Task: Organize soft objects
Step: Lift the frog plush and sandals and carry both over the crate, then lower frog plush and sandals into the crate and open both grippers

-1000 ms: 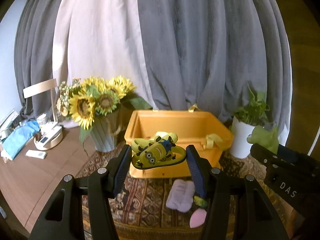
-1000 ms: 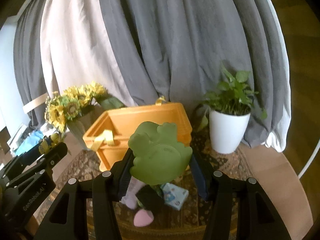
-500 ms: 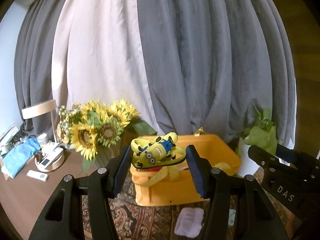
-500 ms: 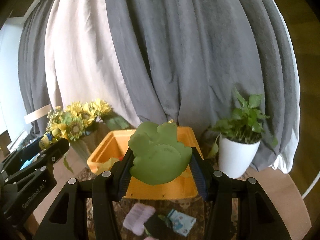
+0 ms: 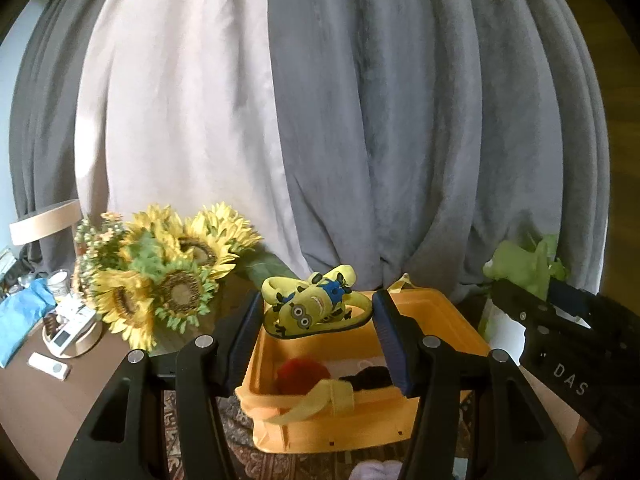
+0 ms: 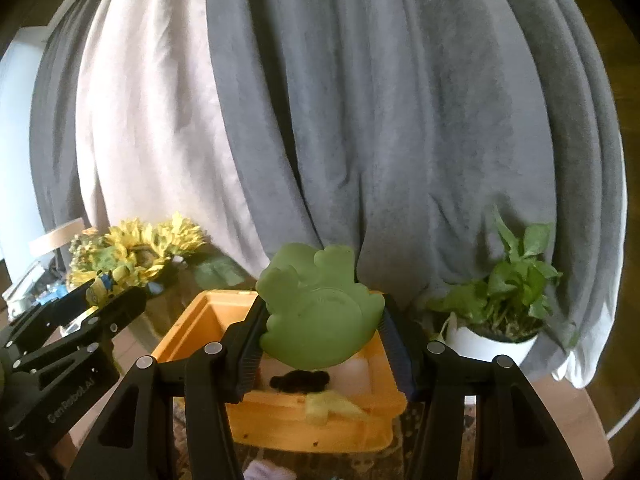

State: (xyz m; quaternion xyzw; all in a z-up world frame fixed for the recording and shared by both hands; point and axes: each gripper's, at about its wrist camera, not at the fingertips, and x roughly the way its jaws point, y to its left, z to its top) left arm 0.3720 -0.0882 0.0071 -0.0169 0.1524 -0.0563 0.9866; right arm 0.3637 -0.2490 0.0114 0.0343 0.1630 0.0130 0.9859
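My left gripper (image 5: 316, 312) is shut on a yellow Minion slipper (image 5: 314, 308) and holds it above the near-left part of the orange storage bin (image 5: 460, 328). My right gripper (image 6: 320, 320) is shut on a flat green frog-shaped soft toy (image 6: 316, 320), held over the same bin (image 6: 188, 328). Inside the bin lie a red fuzzy item (image 5: 302, 374) and a black item (image 5: 368, 378), which also shows in the right wrist view (image 6: 300, 380). The right gripper with its green toy shows at the right of the left wrist view (image 5: 520, 268).
A sunflower bouquet (image 5: 168, 280) stands left of the bin. A white potted plant (image 6: 500, 320) stands to its right. A patterned rug (image 5: 248, 452) lies under the bin. A side table holds a blue cloth (image 5: 20, 316) and a remote (image 5: 50, 366). Grey and white curtains hang behind.
Both grippers have risen and moved forward over the bin with their items held. The bin's inside now shows, and the rug items have dropped out of view.
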